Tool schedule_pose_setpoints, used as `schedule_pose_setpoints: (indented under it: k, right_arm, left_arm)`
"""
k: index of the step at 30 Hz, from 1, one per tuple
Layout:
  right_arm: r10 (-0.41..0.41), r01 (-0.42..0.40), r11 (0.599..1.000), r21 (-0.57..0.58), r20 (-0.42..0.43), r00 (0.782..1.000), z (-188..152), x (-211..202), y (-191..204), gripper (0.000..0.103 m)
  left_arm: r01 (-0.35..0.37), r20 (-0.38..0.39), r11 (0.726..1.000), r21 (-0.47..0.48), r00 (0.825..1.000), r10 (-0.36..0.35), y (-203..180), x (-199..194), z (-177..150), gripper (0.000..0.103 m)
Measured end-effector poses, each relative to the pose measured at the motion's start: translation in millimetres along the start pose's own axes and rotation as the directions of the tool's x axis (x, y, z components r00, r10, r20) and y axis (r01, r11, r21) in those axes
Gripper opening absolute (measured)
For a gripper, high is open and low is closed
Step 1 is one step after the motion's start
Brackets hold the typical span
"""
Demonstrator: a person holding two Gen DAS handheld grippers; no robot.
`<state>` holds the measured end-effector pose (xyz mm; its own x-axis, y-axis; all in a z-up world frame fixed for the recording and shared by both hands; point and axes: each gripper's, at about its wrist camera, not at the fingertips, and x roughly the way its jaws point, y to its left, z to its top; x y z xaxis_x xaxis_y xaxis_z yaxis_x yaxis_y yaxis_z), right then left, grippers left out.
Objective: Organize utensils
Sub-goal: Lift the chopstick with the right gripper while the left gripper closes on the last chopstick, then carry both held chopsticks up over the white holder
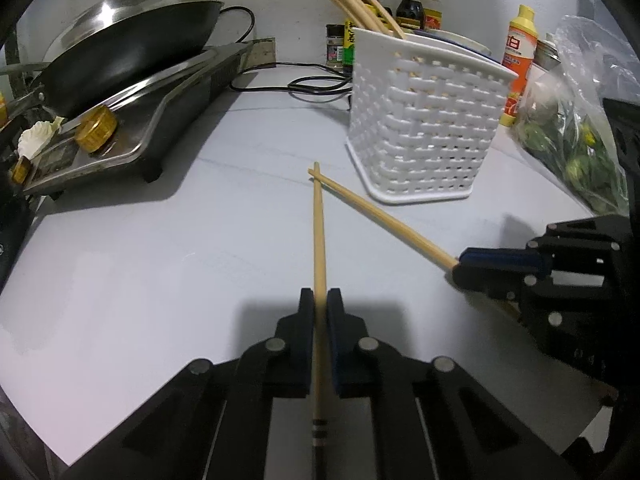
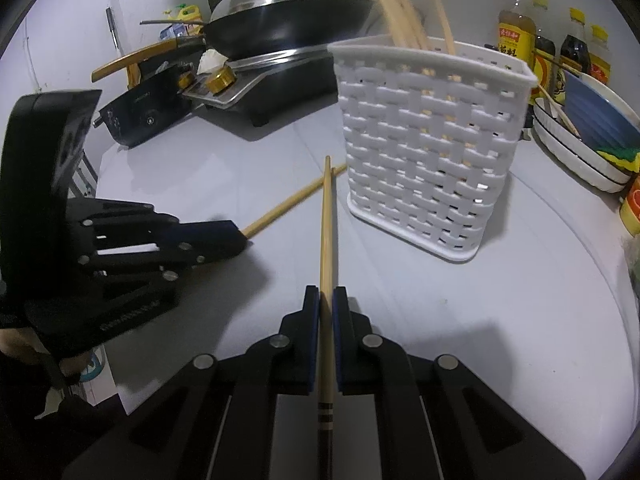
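Nearest the left wrist camera, the left tool [image 1: 319, 300] is closed on a chopstick [image 1: 319, 232], which is held between its jaws with the thin end pointing ahead toward the white basket [image 1: 424, 120]. Further left on the surface [image 1: 160, 248], a covered wok [image 1: 132, 40] is seen resting on a stove [image 1: 132, 128]; neither appears to be part of the task. To the right, the right tool [image 2: 326, 300] is likewise clamped on a second chopstick [image 2: 327, 220], and the two tips are crossed just in front of the basket. Each stick is gripped near its striped thick end, probably so that the narrow end can be lowered first into the basket, where several chopsticks [image 2: 400, 12] are already stood upright. The basket is set near both tools, apparently for a short carry. At the far right, bottles [image 2: 516, 36] and stacked dishes [image 2: 580, 136] are ranged along the wall.
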<state>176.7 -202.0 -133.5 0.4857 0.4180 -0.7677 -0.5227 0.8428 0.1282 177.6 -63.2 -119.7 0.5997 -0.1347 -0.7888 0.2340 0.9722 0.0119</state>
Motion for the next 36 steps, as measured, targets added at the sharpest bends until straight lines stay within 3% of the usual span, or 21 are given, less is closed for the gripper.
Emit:
schedule_pose_setpoints:
  k: [15,23,36]
  right_arm:
    - [-0.043,0.043,0.999,-0.019,-0.035,0.998,15,18,11,0.006]
    - [-0.047,0.045,0.997,-0.056,-0.035,0.998,19,21,19,0.006]
    - [-0.023,0.024,0.998,-0.058,0.029,0.999,35,-5,25,0.006]
  left_arm:
    - [0.017,0.002,1.0,0.026,1.0,-0.017,14,6,5,0.006]
    - [0.05,0.016,0.999,-0.012,0.999,-0.05,22,4,1,0.006]
    - [0.07,0.074,0.994,-0.079,0.995,-0.065,38,-20,4,0.006]
